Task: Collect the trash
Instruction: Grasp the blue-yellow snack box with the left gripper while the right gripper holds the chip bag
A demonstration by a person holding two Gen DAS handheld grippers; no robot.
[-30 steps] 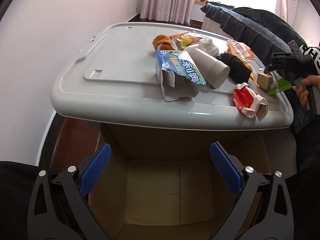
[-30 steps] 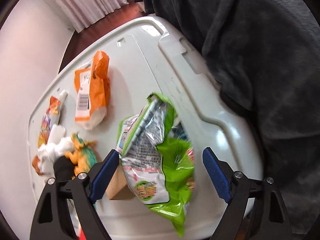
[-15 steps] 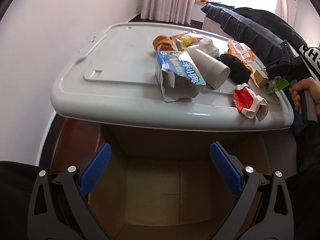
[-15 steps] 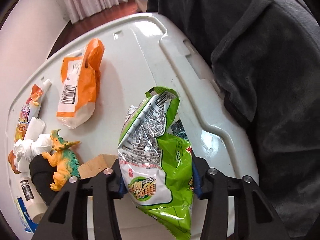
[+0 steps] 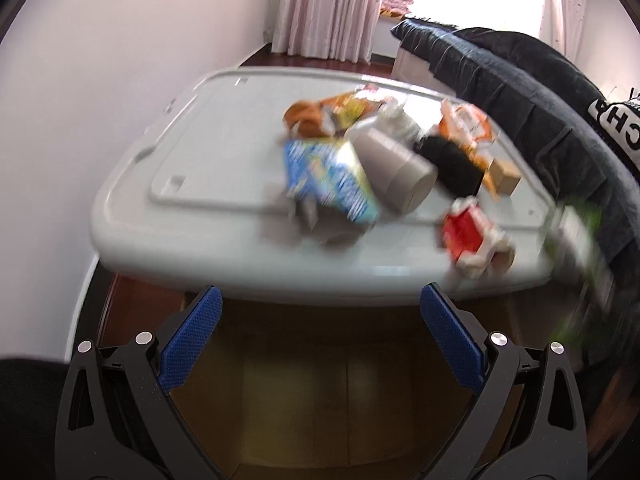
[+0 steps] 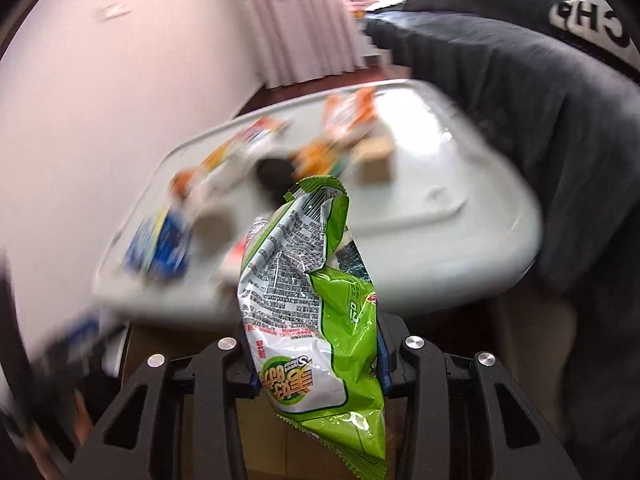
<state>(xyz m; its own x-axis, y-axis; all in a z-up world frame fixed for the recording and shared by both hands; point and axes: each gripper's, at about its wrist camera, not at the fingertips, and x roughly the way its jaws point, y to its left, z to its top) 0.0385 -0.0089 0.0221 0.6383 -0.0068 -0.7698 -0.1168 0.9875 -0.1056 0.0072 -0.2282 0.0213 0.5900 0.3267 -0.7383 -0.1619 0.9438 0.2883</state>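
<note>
My right gripper (image 6: pixel 316 356) is shut on a green and white snack bag (image 6: pixel 316 300), held off the lid near its front edge. That bag shows as a green blur (image 5: pixel 580 240) at the right of the left wrist view. My left gripper (image 5: pixel 320 336) stands open above the cardboard box (image 5: pixel 320 400), nothing between its fingers. On the grey bin lid (image 5: pixel 224 152) lie a blue snack bag (image 5: pixel 328 180), a white paper cup (image 5: pixel 396 168), a red and white wrapper (image 5: pixel 472 236), a black bundle (image 5: pixel 452 160) and an orange pouch (image 5: pixel 464 124).
A small cardboard block (image 5: pixel 506 174) and an orange toy (image 5: pixel 304 114) also lie on the lid. A dark blanket (image 5: pixel 520 80) covers the bed at the right. A pale wall (image 5: pixel 100 60) runs along the left, curtains (image 5: pixel 328 4) hang at the back.
My right gripper closed on the green bag, lifted it off the lid and swung it toward the front edge, rolling as it went. The left gripper rose slightly, still open.
</note>
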